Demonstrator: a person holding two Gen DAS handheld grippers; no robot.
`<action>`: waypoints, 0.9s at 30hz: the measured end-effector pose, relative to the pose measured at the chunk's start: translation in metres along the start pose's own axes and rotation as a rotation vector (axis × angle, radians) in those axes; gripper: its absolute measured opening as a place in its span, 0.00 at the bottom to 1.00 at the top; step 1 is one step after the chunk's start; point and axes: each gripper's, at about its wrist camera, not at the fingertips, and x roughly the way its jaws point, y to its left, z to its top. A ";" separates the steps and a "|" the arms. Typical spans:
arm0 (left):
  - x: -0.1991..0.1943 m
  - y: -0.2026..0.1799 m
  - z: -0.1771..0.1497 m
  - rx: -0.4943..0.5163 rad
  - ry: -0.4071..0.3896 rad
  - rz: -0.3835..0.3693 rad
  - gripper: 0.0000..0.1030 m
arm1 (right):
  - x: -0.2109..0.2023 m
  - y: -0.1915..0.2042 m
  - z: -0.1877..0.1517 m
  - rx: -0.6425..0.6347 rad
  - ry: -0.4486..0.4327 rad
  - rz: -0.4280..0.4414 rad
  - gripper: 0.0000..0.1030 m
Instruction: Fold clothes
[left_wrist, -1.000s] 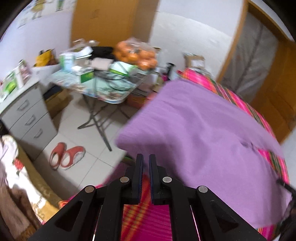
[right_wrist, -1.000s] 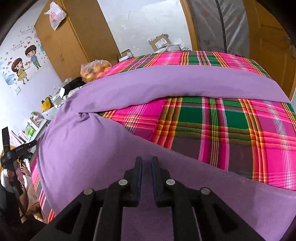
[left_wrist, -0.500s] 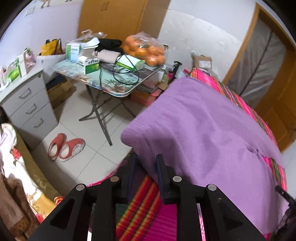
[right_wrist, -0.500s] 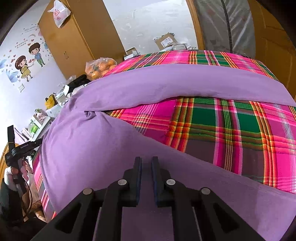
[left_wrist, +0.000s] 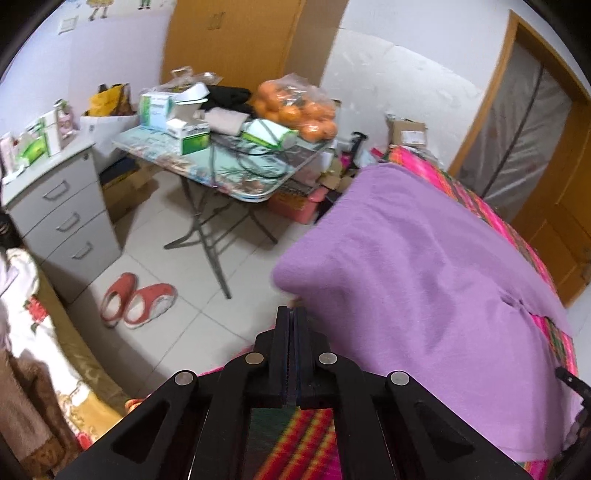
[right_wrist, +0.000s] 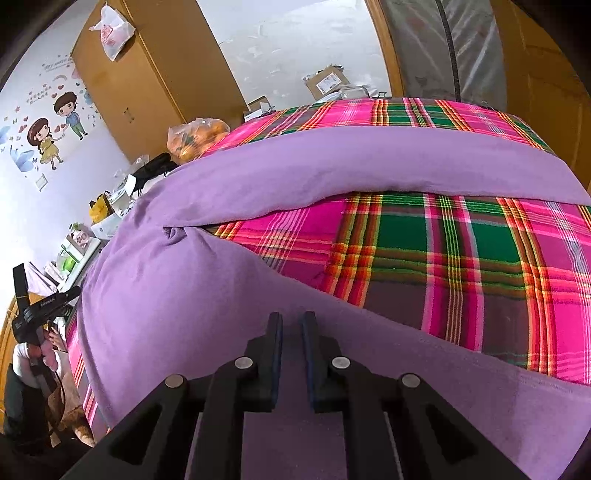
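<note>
garment: purple cloth (right_wrist: 207, 295), large, soft knit, spread over the bed (right_wrist: 461, 258) with its plaid cover; looks like trousers, two legs forking from a crotch pucker, one leg running along the far side, the other toward the near edge. Can't confirm the garment type.
left edge: in the left view the purple cloth (left_wrist: 424, 288) bulges over the bed side, a rounded corner hanging just beyond the left tongs (left_wrist: 291, 314).
left tongs: clenched tight, no gap between the jaws. Tips sit right at the lower corner of the cloth; whether any fabric is pinched I cannot tell, the tips hide it.
right tongs: right tongs (right_wrist: 291, 321) narrowly parted, angled down onto the near leg. Cloth lies under and around the tips; whether the pads press a fold of it I cannot tell.
step in hand (my read): getting a grip on both ends of the near edge, ready to carry it over for the first fold.
how to do it well: check the left pinch really has fabric before lifting; if empty, reopen and bite deeper into the hem. Lift both ends together, keep the edge taut, lay the near leg onto the far one, edges matched.
risk: knit sags and slips; overhang on the left could drag it to the floor.
surroundings: desk (left_wrist: 236, 184) with bag of oranges (left_wrist: 295, 107), slippers (left_wrist: 136, 299) on the floor, well apart.
</note>
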 end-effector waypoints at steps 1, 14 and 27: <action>-0.001 0.002 0.001 -0.007 -0.002 0.002 0.01 | 0.000 0.001 0.000 -0.004 0.000 -0.003 0.10; 0.001 -0.082 0.006 0.170 0.018 -0.185 0.04 | 0.001 0.006 0.003 -0.017 -0.009 -0.026 0.10; 0.062 -0.148 0.017 0.332 0.131 -0.234 0.07 | 0.000 0.014 0.008 -0.042 -0.026 -0.007 0.10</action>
